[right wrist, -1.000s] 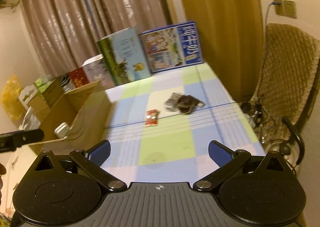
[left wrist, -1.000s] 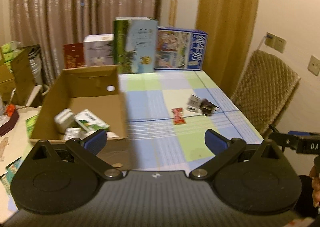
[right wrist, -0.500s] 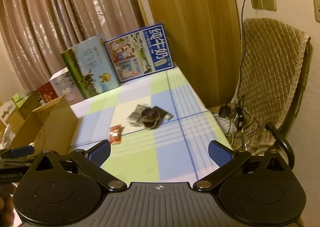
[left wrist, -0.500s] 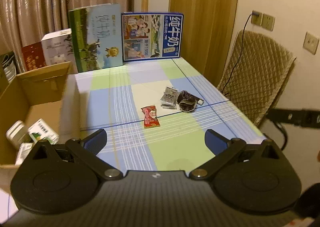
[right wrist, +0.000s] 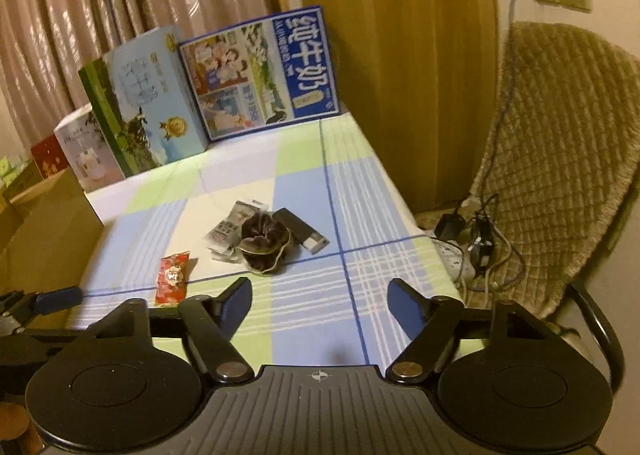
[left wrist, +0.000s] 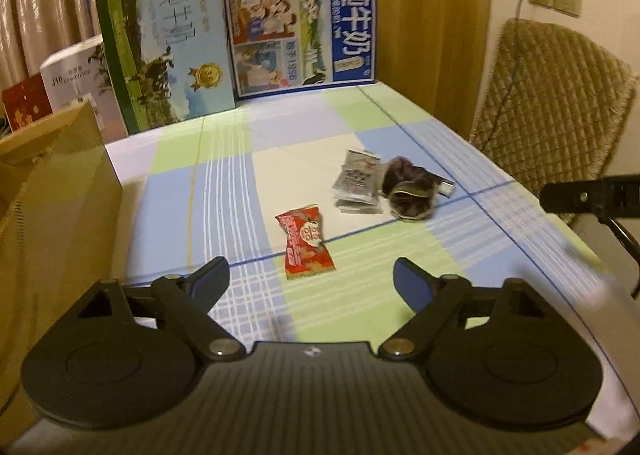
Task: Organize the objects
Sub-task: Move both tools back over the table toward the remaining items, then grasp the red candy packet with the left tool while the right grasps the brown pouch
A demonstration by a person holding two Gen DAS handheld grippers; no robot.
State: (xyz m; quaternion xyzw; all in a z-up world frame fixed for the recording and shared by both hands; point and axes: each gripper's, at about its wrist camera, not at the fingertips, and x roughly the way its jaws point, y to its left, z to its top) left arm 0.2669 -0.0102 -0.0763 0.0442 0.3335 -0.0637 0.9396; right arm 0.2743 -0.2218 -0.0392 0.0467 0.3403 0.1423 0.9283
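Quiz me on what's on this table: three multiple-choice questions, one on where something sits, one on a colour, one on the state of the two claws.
1. Where is the cardboard box?
A. At the table's left edge
B. On the chair
C. Behind the milk cartons

2. What colour is the candy wrapper?
A. Green
B. Red
C. Yellow

3. What are the left gripper and right gripper holding?
A. The wrapper
B. The dark pouch
C. Nothing

Answers: 1 A, the box stands left of the checked tablecloth. 2 B, it is red with a white design. 3 C, both have just been closing, yet nothing is between their fingers.
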